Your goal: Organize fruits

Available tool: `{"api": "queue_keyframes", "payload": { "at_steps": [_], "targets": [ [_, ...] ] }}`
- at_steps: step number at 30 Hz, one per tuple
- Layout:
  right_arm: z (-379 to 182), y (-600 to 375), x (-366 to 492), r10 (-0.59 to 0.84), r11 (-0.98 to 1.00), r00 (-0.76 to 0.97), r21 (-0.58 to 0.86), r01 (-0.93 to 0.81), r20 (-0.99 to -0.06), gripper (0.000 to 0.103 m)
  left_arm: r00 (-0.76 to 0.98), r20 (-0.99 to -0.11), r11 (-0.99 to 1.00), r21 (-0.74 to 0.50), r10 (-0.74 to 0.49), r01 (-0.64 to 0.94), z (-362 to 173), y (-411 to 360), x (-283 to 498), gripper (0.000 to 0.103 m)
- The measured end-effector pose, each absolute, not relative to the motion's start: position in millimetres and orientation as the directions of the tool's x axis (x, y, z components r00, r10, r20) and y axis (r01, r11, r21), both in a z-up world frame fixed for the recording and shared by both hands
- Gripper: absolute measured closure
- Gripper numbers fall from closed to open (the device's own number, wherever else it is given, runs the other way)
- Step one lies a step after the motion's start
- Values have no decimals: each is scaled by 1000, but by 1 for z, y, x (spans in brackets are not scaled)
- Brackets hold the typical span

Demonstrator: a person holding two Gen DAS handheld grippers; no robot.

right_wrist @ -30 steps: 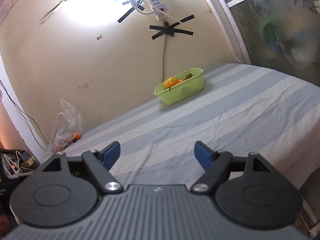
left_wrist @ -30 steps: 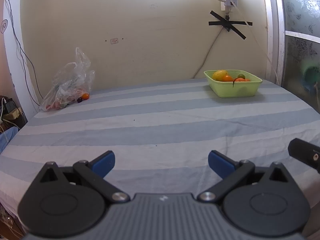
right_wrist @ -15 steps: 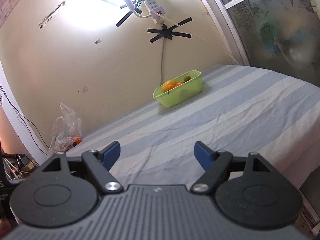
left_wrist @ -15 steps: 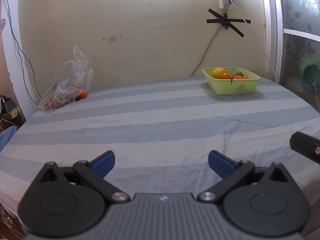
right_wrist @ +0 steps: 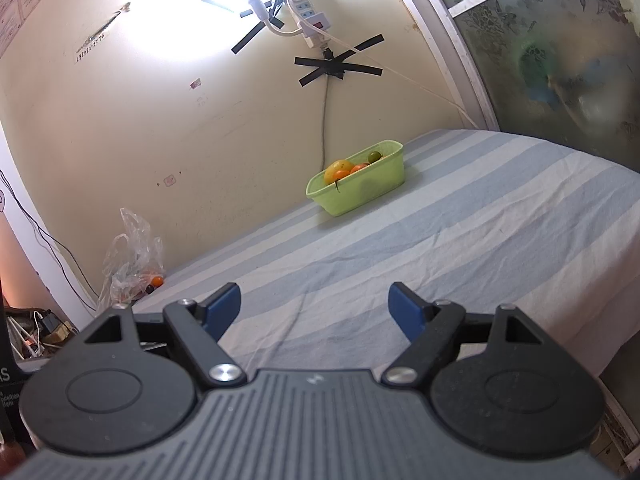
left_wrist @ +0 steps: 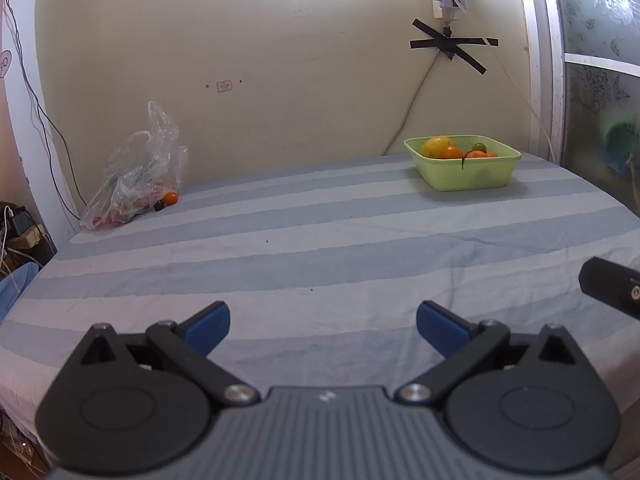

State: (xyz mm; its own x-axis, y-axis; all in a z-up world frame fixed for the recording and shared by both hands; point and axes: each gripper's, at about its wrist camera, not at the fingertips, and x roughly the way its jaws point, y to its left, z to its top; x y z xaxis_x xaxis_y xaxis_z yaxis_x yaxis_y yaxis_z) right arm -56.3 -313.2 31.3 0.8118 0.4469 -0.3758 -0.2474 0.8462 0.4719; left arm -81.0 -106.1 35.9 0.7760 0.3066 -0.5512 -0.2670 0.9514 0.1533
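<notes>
The left gripper (left_wrist: 323,326) hangs low over the near edge of a striped sheet (left_wrist: 320,248), its blue-padded jaws spread wide with nothing between them. The right gripper (right_wrist: 315,307) is the same: jaws wide apart and empty above the cloth.

In the left wrist view, a green basket (left_wrist: 468,172) stands far off at about one o'clock from the jaws, close to the back wall. It holds a yellow fruit (left_wrist: 436,146), orange fruits (left_wrist: 454,153) and a small green one (left_wrist: 479,147). At about eleven o'clock, equally far away, a clear plastic bag (left_wrist: 136,176) slumps against the wall with more fruit inside, and a loose orange fruit (left_wrist: 171,197) lies just beside it, touching a small dark fruit (left_wrist: 159,206).

In the right wrist view the basket (right_wrist: 360,190) sits at about twelve o'clock, well beyond the jaws, and the bag (right_wrist: 134,258) lies at about ten o'clock. All the fruit is well apart from both grippers. A dark part, which may belong to the right gripper, pokes in at three o'clock of the left view.
</notes>
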Motion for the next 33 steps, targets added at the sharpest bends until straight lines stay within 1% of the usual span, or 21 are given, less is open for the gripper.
{"api": "queue_keyframes", "payload": {
  "at_steps": [8,13,33],
  "targets": [
    [31,-313,-56,449,845,811,474,-248,-375,20,785,-542,954,160,299,-253,37,-104,-82,0],
    [32,-314,-56,453,843,810,475,-253,-372,24,789,-538,955,166,296,-246,38,-105,-82,0],
    [32,-315,-52,461,840,804,477,-258,-376,23,785,-540,953,182,302,-241,41,-107,-80,0]
  ]
}}
